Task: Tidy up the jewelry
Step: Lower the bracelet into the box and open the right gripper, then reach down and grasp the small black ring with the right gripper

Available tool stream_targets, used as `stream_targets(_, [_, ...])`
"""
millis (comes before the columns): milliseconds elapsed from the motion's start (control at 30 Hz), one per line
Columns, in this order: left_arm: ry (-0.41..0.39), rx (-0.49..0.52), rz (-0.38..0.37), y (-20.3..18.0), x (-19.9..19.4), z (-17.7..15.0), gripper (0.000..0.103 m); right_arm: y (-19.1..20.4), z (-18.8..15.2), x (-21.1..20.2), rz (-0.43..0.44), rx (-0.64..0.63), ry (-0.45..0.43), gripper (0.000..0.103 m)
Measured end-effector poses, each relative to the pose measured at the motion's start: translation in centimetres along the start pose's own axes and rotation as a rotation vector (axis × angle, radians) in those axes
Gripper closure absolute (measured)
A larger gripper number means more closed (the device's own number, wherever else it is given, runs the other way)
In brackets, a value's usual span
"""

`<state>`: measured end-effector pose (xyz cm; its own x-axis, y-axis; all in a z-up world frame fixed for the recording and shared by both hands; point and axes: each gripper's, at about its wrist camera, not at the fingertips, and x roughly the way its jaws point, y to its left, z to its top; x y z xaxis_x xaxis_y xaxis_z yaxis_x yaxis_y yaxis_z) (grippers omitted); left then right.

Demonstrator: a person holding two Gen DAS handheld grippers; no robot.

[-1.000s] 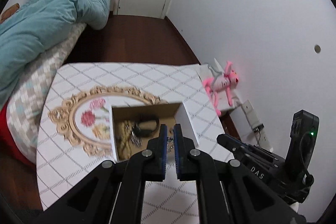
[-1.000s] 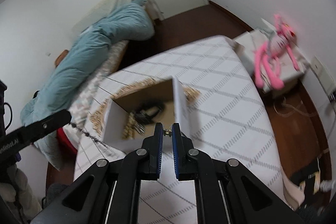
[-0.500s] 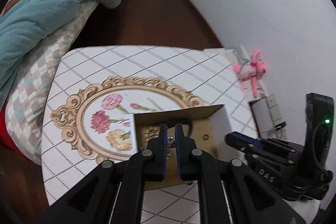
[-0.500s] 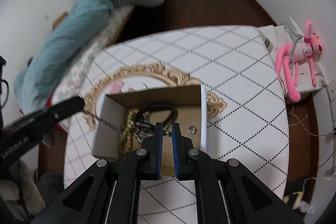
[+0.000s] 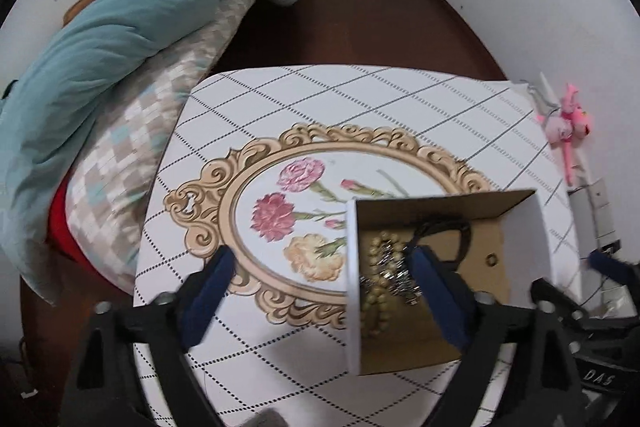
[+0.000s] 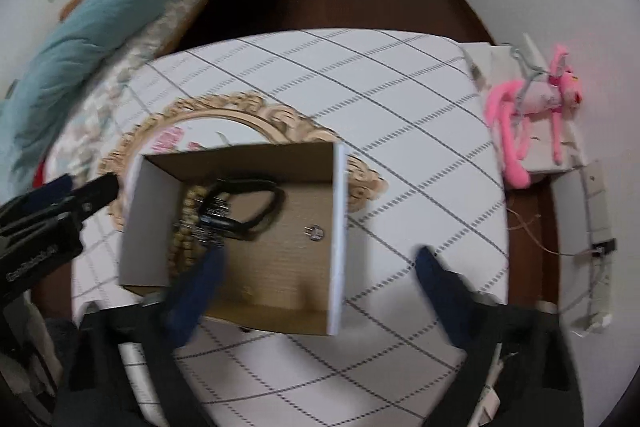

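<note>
An open cardboard box [image 5: 524,251] [image 6: 338,227] with white outer walls stands on the table. Inside lie a beaded bracelet [image 5: 378,291] [image 6: 184,223], a silvery chain [image 5: 394,277] [image 6: 208,227], a black band [image 5: 444,229] [image 6: 260,207] and a small ring [image 5: 491,259] [image 6: 315,233]. My left gripper [image 5: 320,271] is open and empty, its right finger over the box's left part. My right gripper [image 6: 318,271] is open and empty above the box's near side.
The table [image 5: 320,99] [image 6: 400,107] has a white diamond-pattern cloth with a gold-framed flower print [image 5: 288,203]. A bed with a teal duvet [image 5: 120,39] lies left. A pink plush toy [image 6: 528,107] lies on a white box at the right, near the wall.
Both grippers have opened wide. The chain and the small ring they held now lie in the box. Both cameras have shifted, with motion blur in the right wrist view.
</note>
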<state>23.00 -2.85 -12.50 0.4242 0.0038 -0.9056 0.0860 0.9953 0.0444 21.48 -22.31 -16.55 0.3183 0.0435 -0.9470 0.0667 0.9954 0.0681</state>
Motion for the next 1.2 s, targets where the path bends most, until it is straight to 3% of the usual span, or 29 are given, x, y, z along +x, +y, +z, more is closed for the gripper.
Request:
stream_targets(167, [0.033,0.024,0.053,-0.3,1.3,-1.5,0.0,0.1,-0.8,0.4,-0.072,-0.012,-0.004,0.0])
stream_targets(300, [0.008,0.019,0.051,-0.2,0.1,-1.5,0.0,0.3,-0.8,-0.7,-0.083,-0.015,-0.035,0.0])
stream_targets(433, [-0.043,0.01,0.04,0.1,-2.4,-1.4,0.0,0.5,-0.8,-3.2,-0.062,0.003,-0.092,0.0])
stream_targets(567, [-0.09,0.007,0.097,0.7,-4.8,-2.0,0.0,0.9,-1.8,-5.6,-0.028,-0.002,-0.141,0.0])
stream_targets(667, [-0.077,-0.003,0.132,1.6,-4.9,-3.6,0.0,1.1,-3.5,-6.2,0.011,0.011,-0.158,0.0])
stream_targets(867, [-0.021,-0.066,0.129,4.4,-1.9,-8.5,0.0,1.7,-8.4,-2.9,0.033,0.044,-0.121,0.001])
stream_targets(900, [-0.008,-0.068,0.13,4.6,-1.3,-9.1,0.0,1.8,-9.1,-2.1,0.035,0.044,-0.113,0.002])
stream_targets(967, [0.02,-0.074,0.139,5.1,0.4,-10.7,0.0,2.4,-10.2,-0.3,0.044,0.035,-0.092,0.019])
stream_targets(1000, [0.032,-0.075,0.14,5.2,1.1,-11.3,0.0,2.7,-10.6,0.4,0.051,0.033,-0.081,0.023])
stream_targets(1200, [0.072,-0.074,0.143,5.7,3.5,-12.8,0.0,5.0,-11.8,3.8,0.085,-0.003,-0.056,0.025])
